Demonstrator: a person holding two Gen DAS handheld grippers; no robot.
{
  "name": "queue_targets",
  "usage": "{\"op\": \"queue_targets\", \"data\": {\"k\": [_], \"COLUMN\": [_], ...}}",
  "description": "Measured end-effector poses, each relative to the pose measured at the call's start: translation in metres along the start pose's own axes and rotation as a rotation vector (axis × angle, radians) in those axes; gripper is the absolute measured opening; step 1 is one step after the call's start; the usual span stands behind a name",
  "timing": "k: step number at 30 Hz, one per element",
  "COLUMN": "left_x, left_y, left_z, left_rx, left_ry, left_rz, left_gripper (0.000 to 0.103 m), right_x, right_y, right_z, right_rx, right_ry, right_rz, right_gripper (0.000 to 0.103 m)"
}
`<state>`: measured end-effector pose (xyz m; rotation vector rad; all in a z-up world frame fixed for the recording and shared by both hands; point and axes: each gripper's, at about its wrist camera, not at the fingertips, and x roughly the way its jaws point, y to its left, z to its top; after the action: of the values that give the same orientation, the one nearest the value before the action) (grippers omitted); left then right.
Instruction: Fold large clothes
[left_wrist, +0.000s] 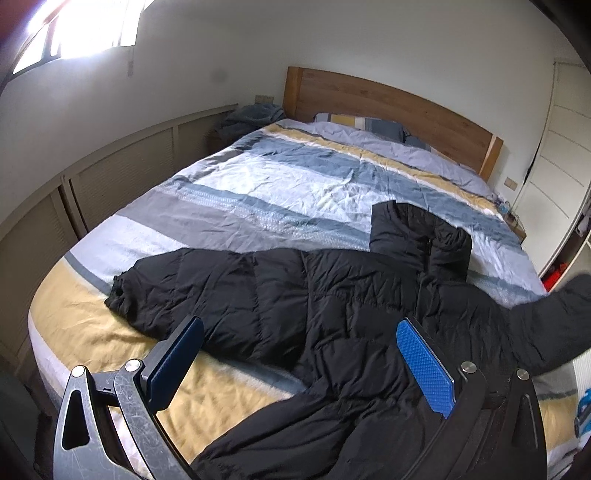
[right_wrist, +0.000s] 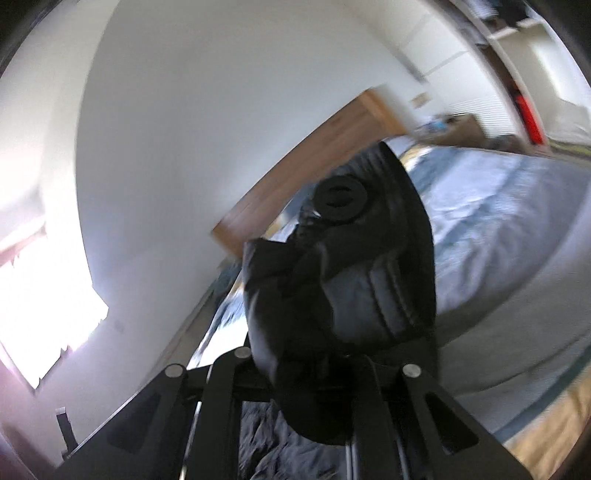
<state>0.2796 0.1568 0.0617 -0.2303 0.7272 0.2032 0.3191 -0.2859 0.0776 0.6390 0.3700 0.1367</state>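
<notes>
bed (left_wrist: 110, 332) fills the room's middle, striped cover smooth, headboard (left_wrist: 388, 107) at the far end, low cabinets (left_wrist: 122, 173) along the left wall, doors on the right. jacket (left_wrist: 295, 295), black and quilted, lies spread across the near part of the bed, hem end to the left, hood (left_wrist: 417, 232) lying toward the headboard.

progress, as a judgement: early. body lies flat and open, no fold laid yet. one sleeve (right_wrist: 343, 280) is raised off the bed, likely the first fold inward. other sleeve, sides and a final halving all look left to do.

room: far half of the bed is bare, plenty of space to swing cloth inward. jacket's near edge sits close to the bed's near edge; cloth could slide off there.

left tool (left_wrist: 299, 365): jaws wide, nothing between them, hovering over the jacket's lower body.

right tool (right_wrist: 321, 362): jaws narrow, clamped on the sleeve cuff, which hangs bunched in front of its camera. picture blurred; snap button (right_wrist: 340, 199) visible on the cuff.
</notes>
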Motion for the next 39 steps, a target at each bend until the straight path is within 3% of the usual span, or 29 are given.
{"op": "queue_targets", "data": {"k": [8, 13, 21, 24, 26, 27, 28, 35, 39], "left_x": [-0.008, -0.020, -0.040, -0.044, -0.045, -0.045, -0.045, -0.043, -0.027], "left_y": [0.024, 0.036, 0.051, 0.047, 0.040, 0.034, 0.027, -0.034, -0.074], "left_z": [-0.025, -0.031, -0.036, -0.037, -0.037, -0.037, -0.037, -0.039, -0.046], "left_rx": [-0.013, -0.019, -0.012, -0.012, -0.003, 0.004, 0.014, 0.099, 0.135], "left_ry": [0.034, 0.016, 0.001, 0.010, 0.017, 0.022, 0.025, 0.042, 0.070], "left_rz": [-0.026, -0.026, 0.001, 0.011, 0.012, 0.009, 0.010, -0.006, -0.036], "left_gripper": [0.102, 0.102, 0.102, 0.102, 0.102, 0.102, 0.102, 0.102, 0.102], "right_x": [0.058, 0.105, 0.116, 0.113, 0.109, 0.108, 0.106, 0.079, 0.050], "right_y": [0.073, 0.071, 0.084, 0.077, 0.076, 0.076, 0.079, 0.091, 0.086], "right_z": [-0.100, -0.158, -0.243, -0.256, -0.257, -0.258, -0.259, -0.254, -0.223], "right_rx": [-0.186, -0.259, -0.394, -0.412, -0.396, -0.393, -0.405, -0.396, -0.393], "right_ry": [0.274, 0.438, 0.602, 0.625, 0.638, 0.645, 0.646, 0.634, 0.565], "right_rz": [-0.011, -0.068, -0.182, -0.205, -0.164, -0.140, -0.126, 0.055, 0.107], "right_gripper": [0.013, 0.015, 0.016, 0.020, 0.041, 0.061, 0.065, 0.066, 0.066]}}
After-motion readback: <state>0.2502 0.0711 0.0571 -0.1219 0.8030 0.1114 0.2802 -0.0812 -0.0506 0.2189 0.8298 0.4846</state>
